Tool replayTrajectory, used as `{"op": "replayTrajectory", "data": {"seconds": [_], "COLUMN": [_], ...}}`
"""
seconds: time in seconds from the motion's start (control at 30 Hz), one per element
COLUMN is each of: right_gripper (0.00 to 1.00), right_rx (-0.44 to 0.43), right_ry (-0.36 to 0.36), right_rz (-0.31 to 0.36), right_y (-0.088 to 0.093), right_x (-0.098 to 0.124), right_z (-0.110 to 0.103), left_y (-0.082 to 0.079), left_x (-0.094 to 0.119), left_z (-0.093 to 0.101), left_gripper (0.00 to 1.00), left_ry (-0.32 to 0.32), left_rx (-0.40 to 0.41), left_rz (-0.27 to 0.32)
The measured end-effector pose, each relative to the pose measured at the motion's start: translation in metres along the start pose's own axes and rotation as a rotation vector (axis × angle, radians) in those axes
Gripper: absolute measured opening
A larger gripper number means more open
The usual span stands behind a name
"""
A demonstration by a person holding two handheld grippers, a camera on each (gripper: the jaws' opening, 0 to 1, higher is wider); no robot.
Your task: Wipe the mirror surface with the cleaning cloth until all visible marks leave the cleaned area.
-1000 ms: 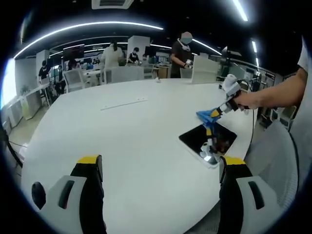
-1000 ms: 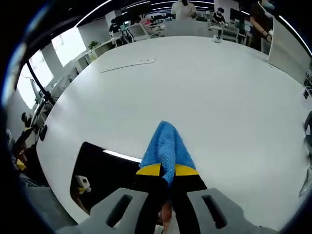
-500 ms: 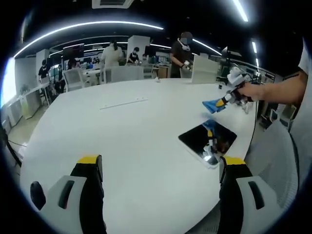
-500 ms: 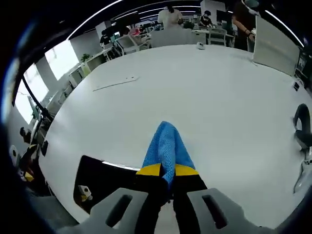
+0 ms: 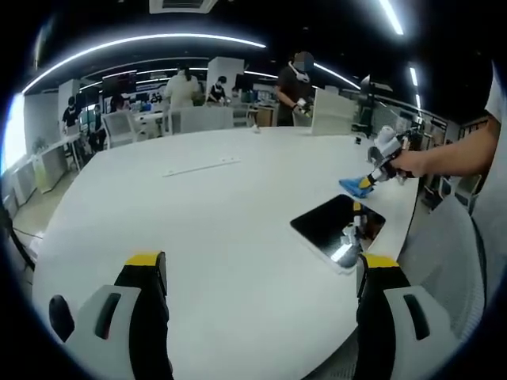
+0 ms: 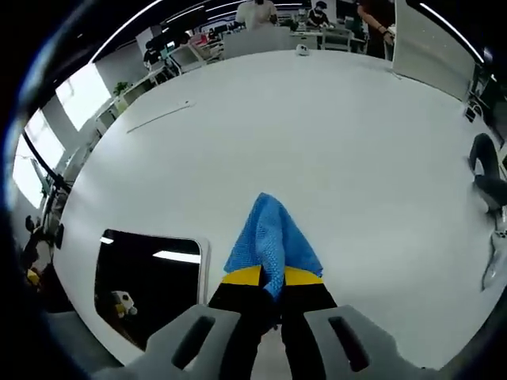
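The right tool (image 6: 269, 279) has its jaws pressed together on the cloth (image 6: 272, 240), a blue knitted rag that fans out past the yellow tips toward 12 o'clock in the right gripper view. The mirror (image 6: 146, 281) lies flat on the white desk (image 6: 317, 127) at about 9 o'clock from the tips, beside the cloth rather than under it; its dark face reflects a ceiling light and a small object. In the left gripper view the mirror (image 5: 337, 227) sits near the desk's edge at 3 o'clock, with the right tool (image 5: 370, 180) and cloth (image 5: 354, 186) just beyond its far corner. The left tool (image 5: 261, 273) stands with its jaws wide apart, holding nothing, well apart from the mirror. The cloth looks soft, light and limp, so I judge it will fold and drag unless pinched near its bunched end, as it is here. The mirror looks thin, stiff and slick, likely to slide under a push, so its edge may want steadying.
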State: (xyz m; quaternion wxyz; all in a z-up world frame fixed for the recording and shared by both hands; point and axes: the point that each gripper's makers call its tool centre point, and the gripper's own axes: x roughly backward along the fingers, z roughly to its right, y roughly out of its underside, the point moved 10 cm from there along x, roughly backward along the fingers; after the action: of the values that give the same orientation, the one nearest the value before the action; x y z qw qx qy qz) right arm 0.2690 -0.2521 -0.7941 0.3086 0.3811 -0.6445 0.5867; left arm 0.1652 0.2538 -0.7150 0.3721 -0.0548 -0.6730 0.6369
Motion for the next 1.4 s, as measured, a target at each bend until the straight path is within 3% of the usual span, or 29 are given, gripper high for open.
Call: {"op": "replayTrajectory", "data": {"seconds": [1.1,1.3,1.4], "right_gripper": [0.03,0.08,0.19], "right_rx": [0.039,0.039,0.06], "right_ry": [-0.023,-0.05,-0.059], "right_rz": [-0.029,-0.005,0.043], "right_y": [0.003,0.001,-0.002], "right_x": [0.003,0.001,0.008], "right_z": [0.0,0.002,0.004], "left_y": [-0.003,-0.001,-0.002], "left_x": [0.006,0.005,0.005], "left_z": [0.0,-0.005,-0.005], "left_gripper": [0.99,0.99,0.99], "left_ry": [-0.007,-0.008,-0.01], "left_rx": [-0.002,-0.002,-0.003], "left_rz": [0.0,0.0,0.001]}}
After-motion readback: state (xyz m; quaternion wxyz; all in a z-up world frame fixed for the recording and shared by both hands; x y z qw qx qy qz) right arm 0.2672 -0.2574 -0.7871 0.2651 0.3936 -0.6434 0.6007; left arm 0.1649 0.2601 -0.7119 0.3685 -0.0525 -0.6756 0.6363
